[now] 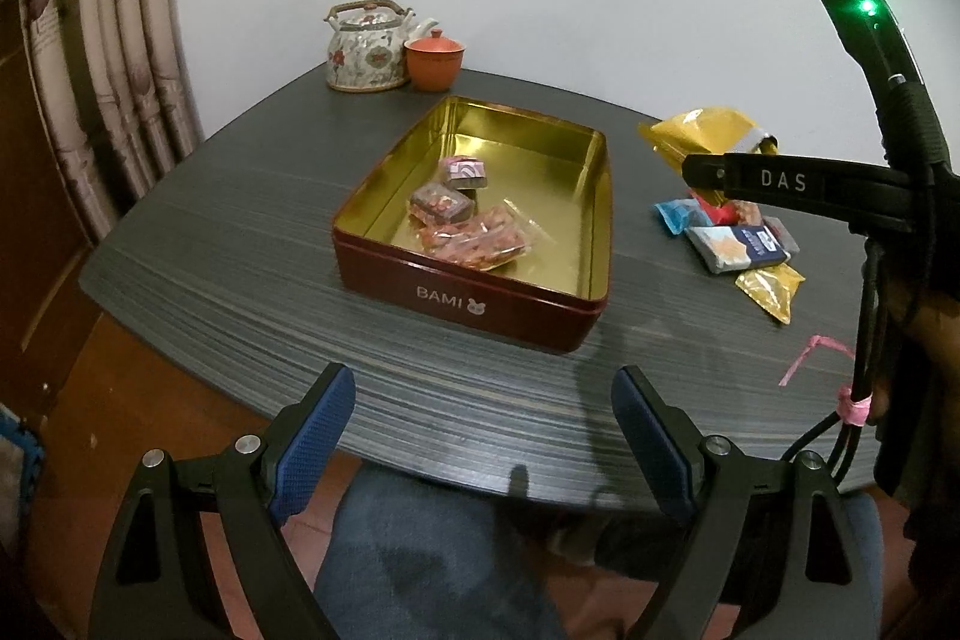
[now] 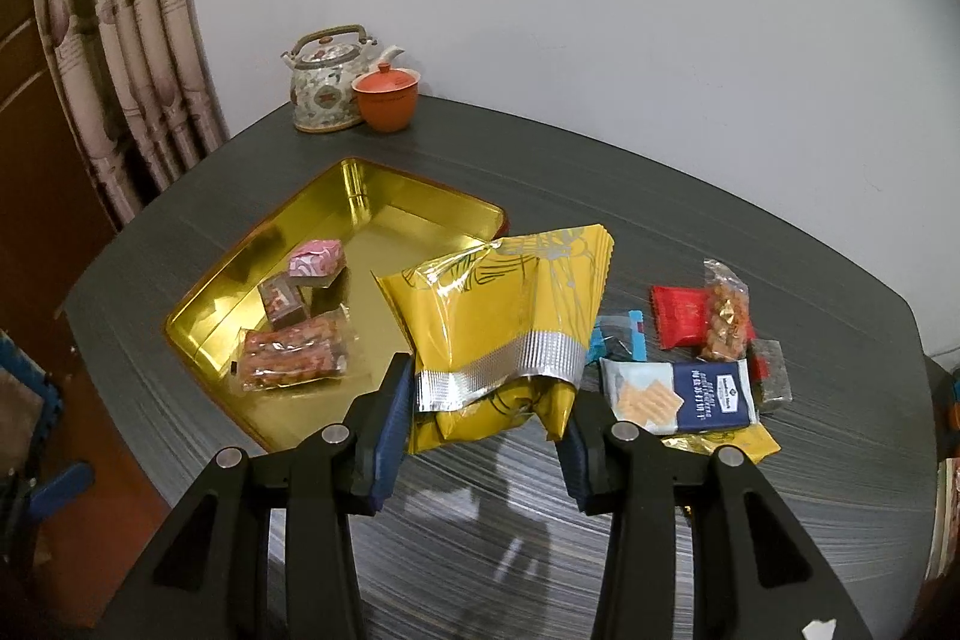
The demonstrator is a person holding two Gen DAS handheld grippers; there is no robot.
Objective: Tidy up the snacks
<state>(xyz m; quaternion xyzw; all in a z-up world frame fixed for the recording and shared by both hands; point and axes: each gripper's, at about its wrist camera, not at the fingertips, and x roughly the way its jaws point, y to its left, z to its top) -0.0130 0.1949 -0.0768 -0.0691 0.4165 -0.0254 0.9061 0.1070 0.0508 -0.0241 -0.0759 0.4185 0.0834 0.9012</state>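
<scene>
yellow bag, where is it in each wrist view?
Left wrist: yellow bag at right, behind the right gripper, right of the tin.
Right wrist: yellow bag at center, between the fingers.
Shared landmark: teapot at the table's far edge.

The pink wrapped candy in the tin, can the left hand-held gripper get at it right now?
Probably yes: the left hand-held gripper is open and holds nothing, the tin has no lid, and the pink wrapped candy lies uncovered.
</scene>
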